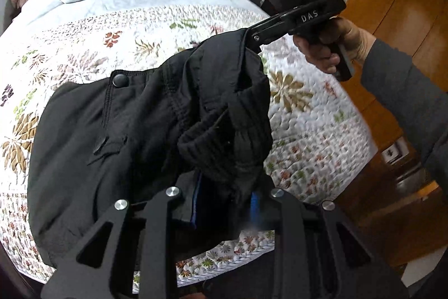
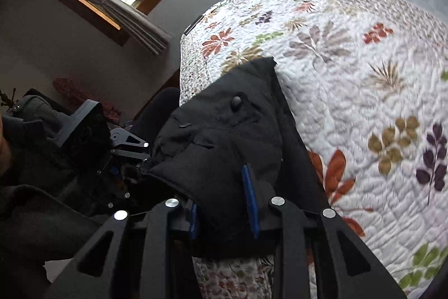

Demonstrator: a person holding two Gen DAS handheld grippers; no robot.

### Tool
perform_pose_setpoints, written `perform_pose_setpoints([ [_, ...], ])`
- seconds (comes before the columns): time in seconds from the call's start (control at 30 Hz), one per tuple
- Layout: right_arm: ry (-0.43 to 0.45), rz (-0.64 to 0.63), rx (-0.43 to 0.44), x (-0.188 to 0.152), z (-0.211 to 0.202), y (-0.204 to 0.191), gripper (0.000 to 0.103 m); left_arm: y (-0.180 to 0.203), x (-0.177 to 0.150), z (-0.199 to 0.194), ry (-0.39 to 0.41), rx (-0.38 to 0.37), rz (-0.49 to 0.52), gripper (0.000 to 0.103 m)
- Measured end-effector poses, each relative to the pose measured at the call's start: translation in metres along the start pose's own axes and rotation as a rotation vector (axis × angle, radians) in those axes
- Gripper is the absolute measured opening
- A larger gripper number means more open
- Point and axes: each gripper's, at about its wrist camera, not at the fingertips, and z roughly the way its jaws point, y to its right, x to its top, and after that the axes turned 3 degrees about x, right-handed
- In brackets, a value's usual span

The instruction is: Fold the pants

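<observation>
Pants, soft, thick and floppy, sag over the bed; each hand-held gripper, left and right, pinches the edge, a sound hold.

Between your left tongs you have the pants, a matt black woven cloth, ribbed and knitted at the cuff, with a smooth, dull snap button well ahead of the tips. The tong arms are matt black plastic or metal, I cannot tell which, with shiny bare-metal pivot pins; their pads look like blue rubbery plastic. Your right tongs have a smooth black finish. Under both lies the quilt, stitched cotton-like cloth, puckered and matt, with printed leaves. Beyond your right tongs the wardrobe is glossy, varnished orange-brown wood.
</observation>
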Motion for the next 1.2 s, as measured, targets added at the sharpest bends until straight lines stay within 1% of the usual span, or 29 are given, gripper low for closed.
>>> perform_pose_setpoints([
  [0.07, 0.005, 0.003, -0.013, -0.010, 0.001, 0.004, 0.028, 0.007, -0.002, 0.010, -0.024, 0.028, 0.023, 0.027],
  [0.1, 0.008, 0.008, -0.029, -0.016, 0.001, 0.006, 0.030, 0.012, -0.003, 0.012, -0.033, 0.030, 0.029, 0.028],
  [0.13, 0.011, 0.013, -0.048, -0.022, 0.002, 0.006, 0.032, 0.015, -0.003, 0.015, -0.044, 0.032, 0.037, 0.037],
  [0.17, 0.009, 0.016, -0.066, -0.026, 0.002, 0.006, 0.032, 0.019, -0.004, 0.018, -0.054, 0.033, 0.049, 0.054],
  [0.2, 0.001, 0.016, -0.102, -0.032, 0.003, 0.003, 0.033, 0.023, -0.006, 0.021, -0.062, 0.016, 0.054, 0.064],
  [0.23, -0.006, 0.018, -0.128, -0.036, 0.004, 0.001, 0.033, 0.028, -0.008, 0.024, -0.073, -0.005, 0.065, 0.079],
  [0.27, -0.008, 0.017, -0.155, -0.041, 0.004, -0.003, 0.033, 0.036, -0.010, 0.025, -0.082, -0.017, 0.094, 0.087],
  [0.3, -0.008, 0.010, -0.194, -0.045, 0.002, -0.008, 0.037, 0.041, -0.013, 0.025, -0.076, -0.016, 0.115, 0.089],
  [0.33, -0.018, 0.016, -0.233, -0.048, 0.002, -0.010, 0.045, 0.046, -0.016, 0.024, -0.070, -0.016, 0.138, 0.089],
  [0.37, -0.036, 0.037, -0.279, -0.053, 0.001, -0.012, 0.066, 0.049, -0.018, 0.022, -0.069, -0.020, 0.155, 0.089],
  [0.4, -0.048, 0.045, -0.313, -0.056, 0.000, -0.013, 0.070, 0.049, -0.020, 0.018, -0.066, -0.040, 0.159, 0.089],
  [0.47, -0.057, 0.068, -0.364, -0.065, -0.009, -0.020, 0.070, 0.046, -0.022, 0.010, -0.054, -0.067, 0.147, 0.090],
  [0.5, -0.033, 0.101, -0.406, -0.069, -0.017, -0.024, 0.070, 0.041, -0.022, 0.003, -0.044, -0.072, 0.136, 0.090],
  [0.53, 0.007, 0.146, -0.415, -0.072, -0.024, -0.025, 0.070, 0.038, -0.023, -0.002, -0.034, -0.079, 0.124, 0.090],
  [0.57, 0.063, 0.215, -0.399, -0.077, -0.032, -0.025, 0.071, 0.030, -0.023, -0.011, -0.018, -0.097, 0.105, 0.091],
  [0.63, 0.218, 0.407, -0.300, -0.095, -0.045, -0.021, 0.081, 0.022, -0.023, -0.019, 0.001, -0.108, 0.087, 0.092],
  [0.67, 0.317, 0.484, -0.232, -0.106, -0.048, -0.019, 0.083, 0.018, -0.024, -0.023, 0.014, -0.108, 0.083, 0.093],
  [0.7, 0.404, 0.543, -0.144, -0.117, -0.045, -0.018, 0.086, 0.013, -0.024, -0.026, 0.035, -0.105, 0.081, 0.093],
  [0.73, 0.436, 0.590, -0.108, -0.125, -0.034, -0.017, 0.086, 0.011, -0.024, -0.027, 0.048, -0.102, 0.077, 0.093],
  [0.8, 0.461, 0.603, -0.125, -0.128, -0.017, -0.017, 0.086, 0.006, -0.022, -0.024, 0.057, -0.081, 0.075, 0.093],
  [0.87, 0.519, 0.619, -0.090, -0.128, -0.003, -0.011, 0.085, 0.006, -0.018, -0.024, 0.087, -0.079, 0.084, 0.093],
  [0.9, 0.520, 0.619, -0.093, -0.126, 0.002, -0.008, 0.080, 0.006, -0.016, -0.023, 0.104, -0.079, 0.086, 0.093],
  [0.93, 0.522, 0.605, -0.102, -0.121, 0.006, -0.005, 0.067, 0.007, -0.014, -0.021, 0.119, -0.083, 0.089, 0.093],
  [0.97, 0.529, 0.568, -0.095, -0.115, 0.009, -0.004, 0.062, 0.010, -0.013, -0.018, 0.128, -0.092, 0.098, 0.093],
  [1.03, 0.557, 0.494, -0.105, -0.105, 0.008, -0.009, 0.050, 0.018, -0.016, -0.011, 0.142, -0.068, 0.143, 0.093],
  [1.07, 0.575, 0.446, -0.121, -0.101, 0.006, -0.012, 0.040, 0.024, -0.019, -0.006, 0.148, -0.058, 0.180, 0.091],
  [1.1, 0.590, 0.408, -0.140, -0.100, 0.005, -0.013, 0.036, 0.028, -0.022, -0.003, 0.154, -0.060, 0.197, 0.091],
  [1.17, 0.584, 0.414, -0.174, -0.105, 0.012, -0.002, 0.036, 0.038, -0.029, 0.001, 0.171, -0.084, 0.245, 0.091],
  [1.2, 0.557, 0.455, -0.192, -0.111, 0.018, 0.009, 0.041, 0.045, -0.035, 0.011, 0.148, -0.084, 0.292, 0.091],
])
